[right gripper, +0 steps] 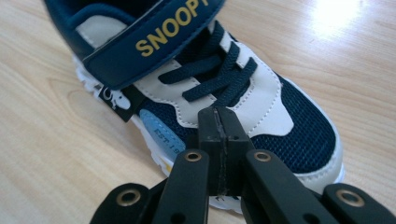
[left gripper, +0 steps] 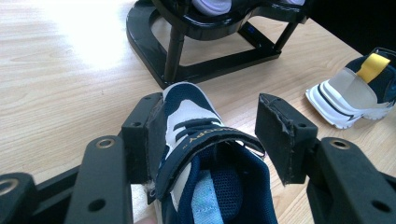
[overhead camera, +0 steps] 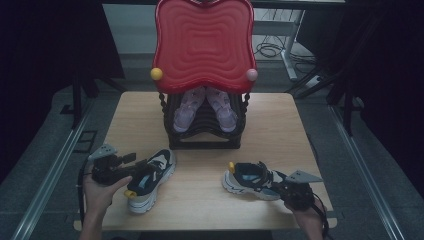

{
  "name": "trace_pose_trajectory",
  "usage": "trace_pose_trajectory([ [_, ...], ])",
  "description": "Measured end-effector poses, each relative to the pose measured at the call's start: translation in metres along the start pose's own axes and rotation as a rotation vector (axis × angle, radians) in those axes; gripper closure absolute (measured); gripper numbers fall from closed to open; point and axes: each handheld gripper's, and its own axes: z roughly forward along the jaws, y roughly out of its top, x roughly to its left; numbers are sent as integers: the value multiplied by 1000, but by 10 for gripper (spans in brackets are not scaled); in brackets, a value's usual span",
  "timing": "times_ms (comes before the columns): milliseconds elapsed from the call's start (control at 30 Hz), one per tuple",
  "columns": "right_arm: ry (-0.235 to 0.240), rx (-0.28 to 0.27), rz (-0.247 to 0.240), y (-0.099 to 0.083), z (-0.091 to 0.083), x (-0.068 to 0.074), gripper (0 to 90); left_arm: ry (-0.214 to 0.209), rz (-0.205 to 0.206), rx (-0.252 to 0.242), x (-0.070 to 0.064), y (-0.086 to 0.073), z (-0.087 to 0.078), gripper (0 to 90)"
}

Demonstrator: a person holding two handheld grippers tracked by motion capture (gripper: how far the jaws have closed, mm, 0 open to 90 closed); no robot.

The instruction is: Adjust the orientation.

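The two sneakers, left sneaker [overhead camera: 150, 180] and right sneaker [overhead camera: 252, 181], are showing dark blue and cream white, with yellow tabs at the heels. Yellow letters are shining on the blue strap [right gripper: 154, 37]. The tray [overhead camera: 204, 42] is glowing red with wavy rings. The rack [overhead camera: 205, 135] is looking black, and the little shoes [overhead camera: 205, 107] inside are looking pale purple. The table [overhead camera: 200, 200] is showing light brown wood stripes.

Two hand-held grippers, one spread, one closed

The left hand-held gripper [overhead camera: 131, 163] is held low from the near left, its jaws spread wide apart; the left hand [overhead camera: 100, 192] grips it from below. The right hand-held gripper [overhead camera: 281, 184], held by the right hand [overhead camera: 306, 212] at the near right, has its jaws pressed together, pads touching.
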Motion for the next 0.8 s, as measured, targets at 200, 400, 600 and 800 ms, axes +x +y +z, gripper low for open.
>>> trace_pose_trajectory([
  [200,-5,-11,4,4,4,-5,899,2,-2,-3,1,0,-1,433],
  [400,38,-40,23,0,-11,-4,900,4,-5,-2,2,0,-2,433],
  [600,39,-4,22,-14,-15,-3,900,8,-4,-9,3,0,-4,433],
  [800,-6,24,58,-23,-9,-16,899,12,-7,-7,4,-1,-4,433],
])
